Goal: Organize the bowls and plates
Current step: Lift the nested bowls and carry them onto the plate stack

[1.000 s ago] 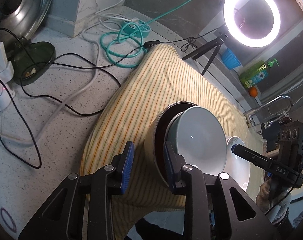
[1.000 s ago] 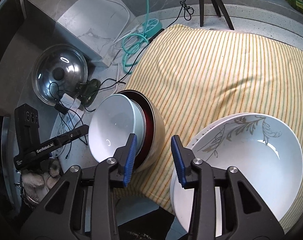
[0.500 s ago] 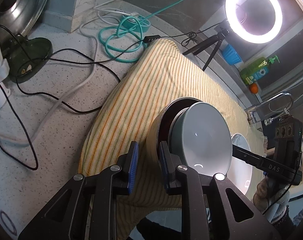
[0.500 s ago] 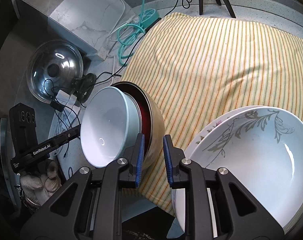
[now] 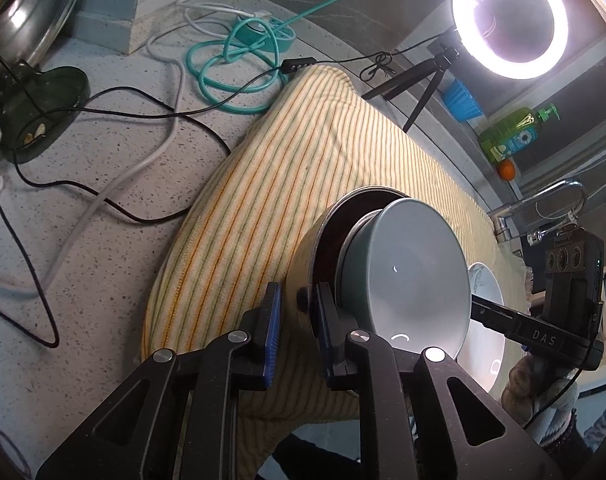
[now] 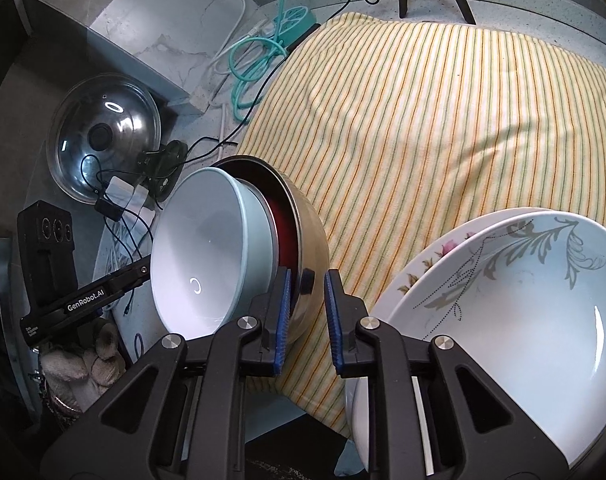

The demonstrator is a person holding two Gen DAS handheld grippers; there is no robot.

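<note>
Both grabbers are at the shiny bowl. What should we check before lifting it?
1. Right gripper gripping the metal bowl rim: ok, the pads look pressed on its wall.
2. Left gripper gripping the same rim: not ok, its jaws are closing and the outer pad is not touching yet.
3. Pale blue bowl nested in the metal bowl: ok, though it is tilted.
4. Patterned dishes apart from the metal bowl: ok.
5. Striped cloth free under the bowl: cannot tell.
</note>
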